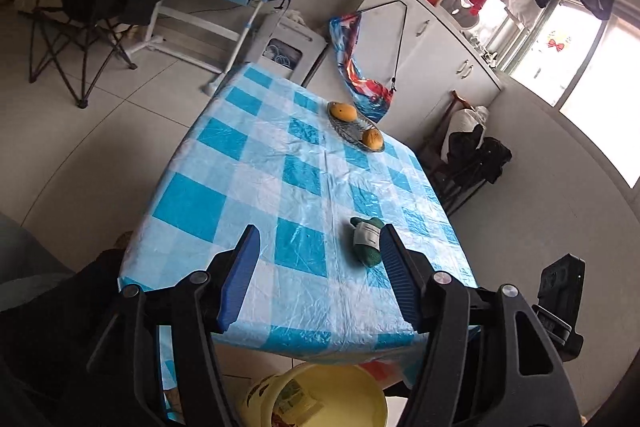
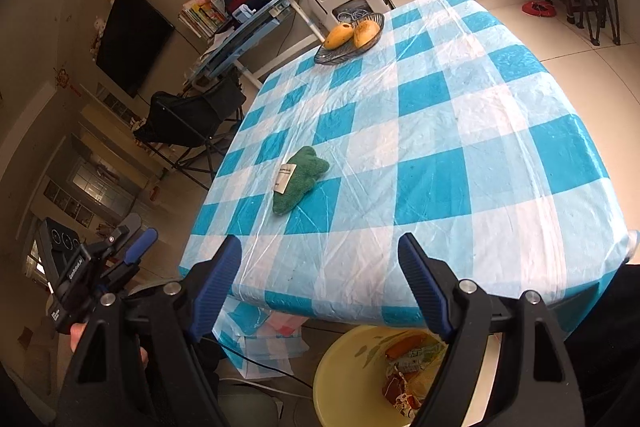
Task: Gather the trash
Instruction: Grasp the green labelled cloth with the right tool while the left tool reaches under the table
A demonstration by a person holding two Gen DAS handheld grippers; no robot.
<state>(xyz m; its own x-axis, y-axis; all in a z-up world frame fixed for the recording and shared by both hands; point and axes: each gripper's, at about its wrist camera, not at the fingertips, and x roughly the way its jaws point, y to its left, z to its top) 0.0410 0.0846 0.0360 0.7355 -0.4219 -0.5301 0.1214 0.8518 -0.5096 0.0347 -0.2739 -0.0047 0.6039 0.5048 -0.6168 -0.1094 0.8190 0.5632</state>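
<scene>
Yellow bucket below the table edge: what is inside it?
The yellow bucket holds crumpled wrappers, orange and printed. The right gripper covers part of it; its bottom is hidden.

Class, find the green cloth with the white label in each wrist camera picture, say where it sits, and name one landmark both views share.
Left wrist: the green cloth lies on the checked tablecloth, right of centre, beside the right finger's tip.
Right wrist: the green cloth lies left of centre, beyond the left finger.
Shared landmark: the glass dish of mangoes at the table's far side.
</scene>
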